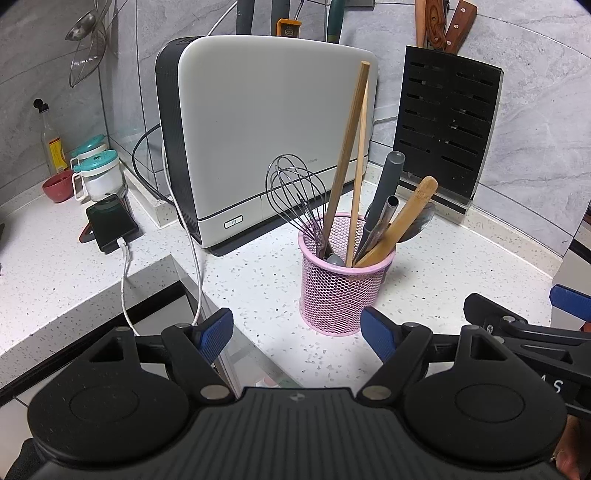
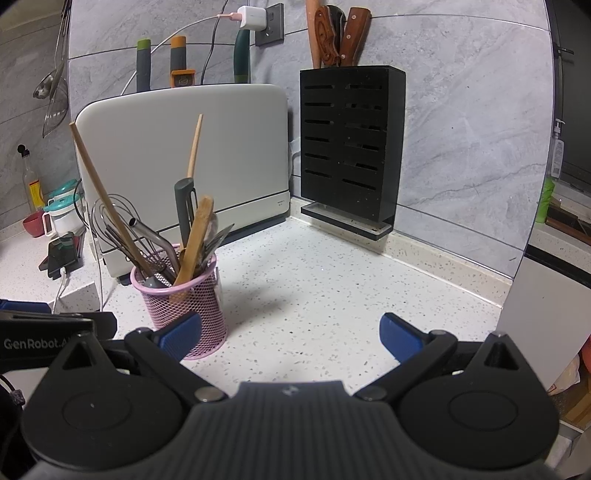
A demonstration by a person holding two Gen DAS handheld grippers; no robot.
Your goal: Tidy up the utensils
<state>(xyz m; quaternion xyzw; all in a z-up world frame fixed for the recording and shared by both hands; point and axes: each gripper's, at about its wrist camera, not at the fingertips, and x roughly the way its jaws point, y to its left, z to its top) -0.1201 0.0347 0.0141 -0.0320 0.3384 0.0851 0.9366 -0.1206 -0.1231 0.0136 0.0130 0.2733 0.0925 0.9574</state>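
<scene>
Left fingers: we see the left gripper (image 1: 297, 334) spread wide, its blue fingers (image 1: 216, 332) grasping nothing, just short of the holder.
Right fingers: the right gripper (image 2: 290, 338) is likewise spread and empty; its left finger (image 2: 179, 338) overlaps the holder's lower wall in the right wrist view, and we cannot tell whether they touch.
Holder: we find the pink mesh cup (image 1: 341, 291) upright on the speckled white surface (image 1: 443, 280), in front of the appliance.
Contents: a wire whisk (image 1: 295, 188), two long wooden sticks (image 1: 347, 155), a grey handle (image 1: 386, 188), a metal straw (image 2: 151, 236) and a bamboo handle (image 1: 400, 219) stand tilted inside.
Behind: a white appliance (image 1: 266, 129) stands against the wall.
Right rear: a black knife block (image 1: 447, 129) holds wooden-handled knives (image 2: 338, 35).
Left: a phone (image 1: 110, 223) lies charging beside lidded jars (image 1: 98, 171).
</scene>
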